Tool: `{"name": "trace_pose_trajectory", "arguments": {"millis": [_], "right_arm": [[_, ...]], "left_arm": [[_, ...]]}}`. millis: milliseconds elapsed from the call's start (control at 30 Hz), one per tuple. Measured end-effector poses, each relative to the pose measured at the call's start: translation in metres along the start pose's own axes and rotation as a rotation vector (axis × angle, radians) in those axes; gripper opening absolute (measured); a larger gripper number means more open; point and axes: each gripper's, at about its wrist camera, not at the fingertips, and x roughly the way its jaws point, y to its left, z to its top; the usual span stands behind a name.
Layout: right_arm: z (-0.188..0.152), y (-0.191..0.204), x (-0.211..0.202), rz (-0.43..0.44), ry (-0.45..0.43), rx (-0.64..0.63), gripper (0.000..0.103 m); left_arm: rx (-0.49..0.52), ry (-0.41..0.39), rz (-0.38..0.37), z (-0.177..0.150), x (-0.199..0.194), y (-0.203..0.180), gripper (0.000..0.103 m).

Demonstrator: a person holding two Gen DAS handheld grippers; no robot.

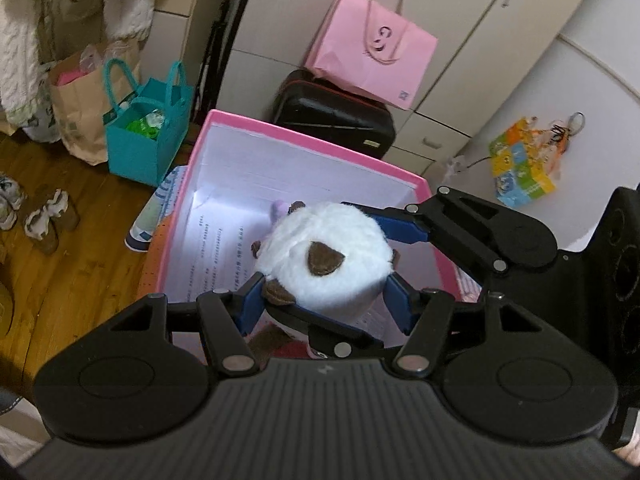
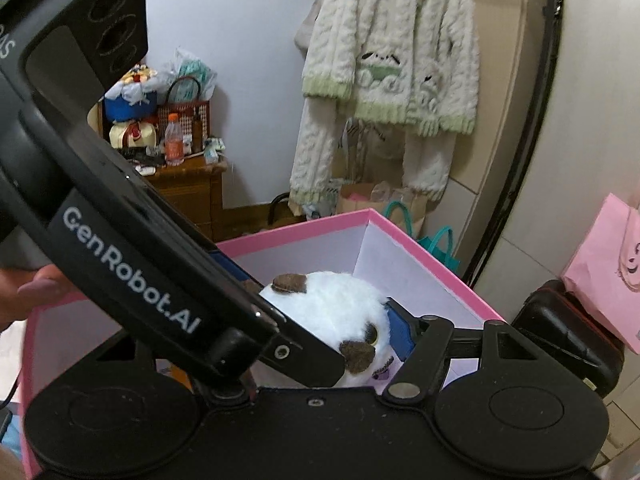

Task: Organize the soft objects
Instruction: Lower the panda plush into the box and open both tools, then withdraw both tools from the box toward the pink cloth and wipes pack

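Left tongs (image 1: 324, 276): blue pads clamp the white plush toy (image 1: 320, 252) at its lower sides.
Right tongs (image 1: 372, 232): gripping its far side, sharing the bulky load.
Toy: held over the pink box (image 1: 224, 128), likely its storage place.

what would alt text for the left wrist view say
Both grippers, left and right, clamp a white plush toy with brown patches over an open pink box; a pink gift bag sits on a black suitcase behind.

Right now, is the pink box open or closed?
Open. The pink box has no lid on it, its white inner walls show, and the white plush toy is held over its open top by both claws.
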Motion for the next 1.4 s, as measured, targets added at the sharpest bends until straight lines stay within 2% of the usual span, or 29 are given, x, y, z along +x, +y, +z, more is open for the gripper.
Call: {"name": "trace_pose_trajectory", "arguments": {"millis": [100, 167, 200, 400, 500, 800, 1100, 1267, 1400], "right_arm": [[-0.001, -0.008, 0.003, -0.008, 0.019, 0.030, 0.076], [-0.005, -0.008, -0.002, -0.017, 0.001, 0.031, 0.076], [-0.007, -0.006, -0.006, -0.025, -0.010, 0.026, 0.076], [-0.019, 0.006, -0.029, -0.056, -0.022, 0.010, 0.076], [-0.024, 0.011, -0.044, -0.065, -0.029, 0.043, 0.076], [-0.024, 0.034, -0.093, -0.091, -0.053, 0.086, 0.076], [-0.024, 0.051, -0.144, -0.100, -0.040, 0.145, 0.076], [-0.033, 0.056, -0.171, -0.110, -0.043, 0.164, 0.076], [-0.041, 0.063, -0.192, -0.155, -0.051, 0.153, 0.076]], "left_arm": [[0.014, -0.026, 0.037, 0.000, 0.003, -0.002, 0.059], [0.075, -0.097, 0.117, -0.006, -0.005, -0.011, 0.059], [0.102, -0.120, 0.130, -0.008, -0.009, -0.015, 0.059], [0.199, -0.210, 0.173, -0.023, -0.037, -0.030, 0.061], [0.242, -0.233, 0.191, -0.032, -0.049, -0.035, 0.061], [0.300, -0.224, 0.148, -0.057, -0.081, -0.052, 0.061], [0.375, -0.220, 0.087, -0.079, -0.116, -0.076, 0.063], [0.413, -0.195, 0.036, -0.090, -0.129, -0.092, 0.066], [0.432, -0.155, -0.030, -0.097, -0.135, -0.103, 0.069]]}}
